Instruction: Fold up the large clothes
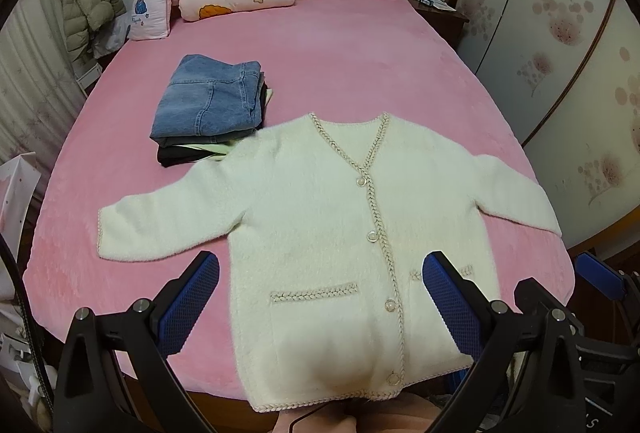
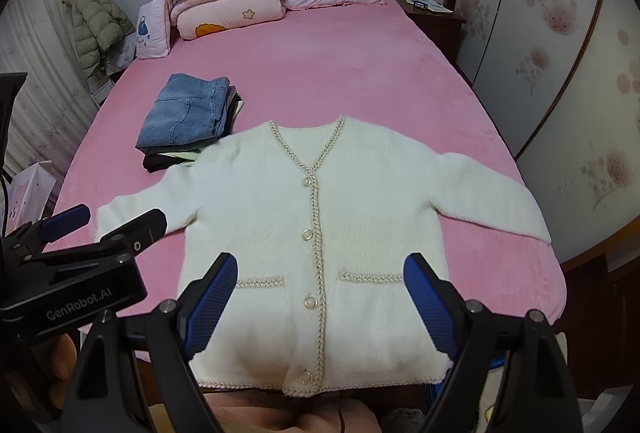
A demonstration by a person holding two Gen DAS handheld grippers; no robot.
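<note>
While the left wrist view looks past the wide-open, empty left gripper (image 1: 322, 303) to the cream cardigan (image 1: 320, 217) and catches only a corner of the right gripper's blue pads at its right edge, the right wrist view shows the right gripper (image 2: 320, 307) equally spread and empty, with the left gripper's whole body at its left. Buttoned and face up, the cardigan lies flat on the pink bed (image 2: 320, 73) with sleeves spread, one shoulder just beside the folded jeans stack (image 2: 188, 117).

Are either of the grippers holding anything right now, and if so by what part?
Nothing is held. The left gripper and the right gripper both stand open above the white cardigan, which lies flat on the bed.
</note>
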